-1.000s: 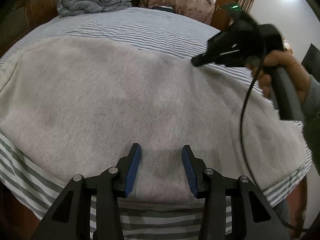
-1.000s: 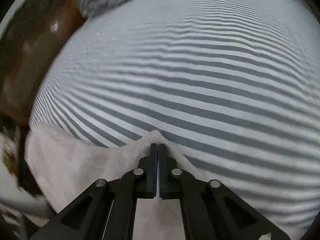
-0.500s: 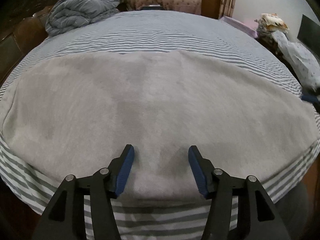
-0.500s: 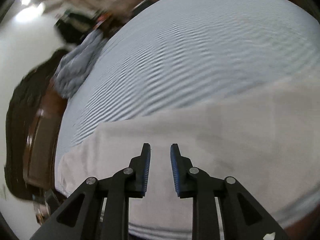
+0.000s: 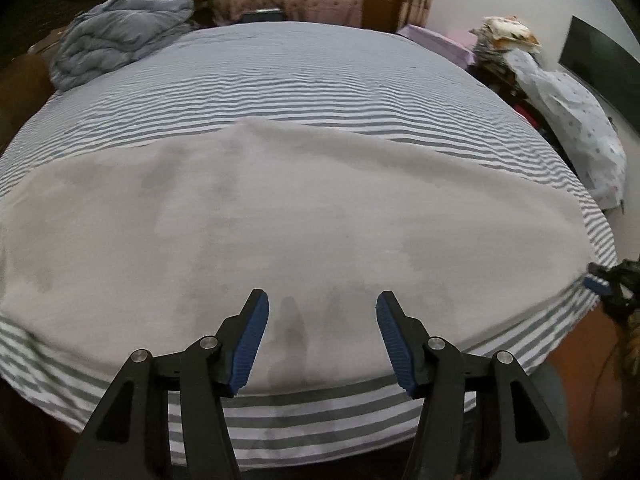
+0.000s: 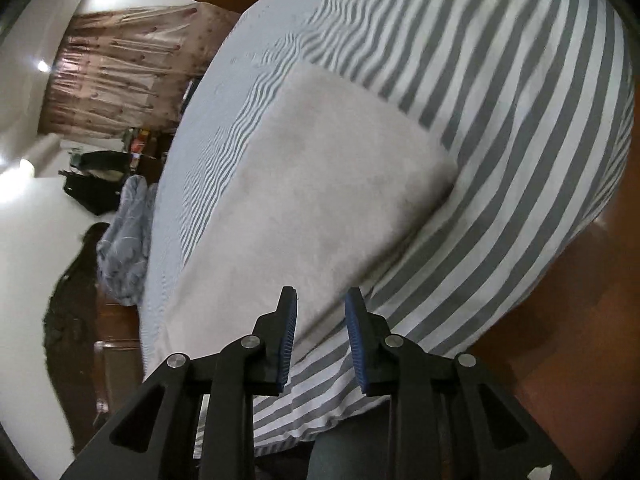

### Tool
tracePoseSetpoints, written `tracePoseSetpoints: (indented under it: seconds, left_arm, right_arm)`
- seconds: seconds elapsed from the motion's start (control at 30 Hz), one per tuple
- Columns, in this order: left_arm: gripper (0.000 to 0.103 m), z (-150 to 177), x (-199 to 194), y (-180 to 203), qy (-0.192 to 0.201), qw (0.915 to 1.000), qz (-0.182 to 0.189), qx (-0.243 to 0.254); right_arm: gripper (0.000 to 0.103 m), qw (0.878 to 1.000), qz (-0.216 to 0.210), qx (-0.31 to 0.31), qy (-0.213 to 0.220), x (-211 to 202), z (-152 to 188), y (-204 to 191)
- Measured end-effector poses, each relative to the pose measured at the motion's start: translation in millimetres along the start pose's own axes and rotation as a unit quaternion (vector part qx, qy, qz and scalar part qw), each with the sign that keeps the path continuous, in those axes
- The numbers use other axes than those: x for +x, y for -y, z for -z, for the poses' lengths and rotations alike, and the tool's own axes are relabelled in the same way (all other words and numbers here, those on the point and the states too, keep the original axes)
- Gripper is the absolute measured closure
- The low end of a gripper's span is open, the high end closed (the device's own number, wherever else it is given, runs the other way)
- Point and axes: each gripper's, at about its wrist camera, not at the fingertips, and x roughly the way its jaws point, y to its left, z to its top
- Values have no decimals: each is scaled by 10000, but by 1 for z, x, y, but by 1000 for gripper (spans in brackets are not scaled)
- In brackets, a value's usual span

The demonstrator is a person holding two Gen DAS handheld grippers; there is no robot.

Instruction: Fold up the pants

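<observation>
Tools (image 5: 322, 312) over flat pale-grey pants (image 5: 304, 216)

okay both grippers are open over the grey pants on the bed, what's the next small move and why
Probably lower the right gripper onto the near edge of the grey pants and close. Its jaws have just been opening, nothing is between them, and they hover at that edge. The left gripper is open too.

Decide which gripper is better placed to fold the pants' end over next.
Probably right. Both grippers' jaws just opened, empty; the right gripper hovers at the pants' end, the left gripper mid-length.
</observation>
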Motion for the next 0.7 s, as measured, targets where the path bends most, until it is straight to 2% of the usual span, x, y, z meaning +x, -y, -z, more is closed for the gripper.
tracePoseSetpoints:
  seconds: [0.23, 0.53, 0.7]
  left_arm:
    - [46, -6, 20, 45, -298, 9993, 204, 25]
    - [46, -6, 40, 56, -537, 9984, 171, -94]
    - [46, -7, 38, 65, -465, 9982, 366, 9]
  right_arm:
    - [76, 9988, -395, 137, -243, 21, 8, 22]
    - [76, 9941, -905, 577, 183, 20, -22, 53]
    - [74, 9932, -847, 624, 506, 16, -30, 52]
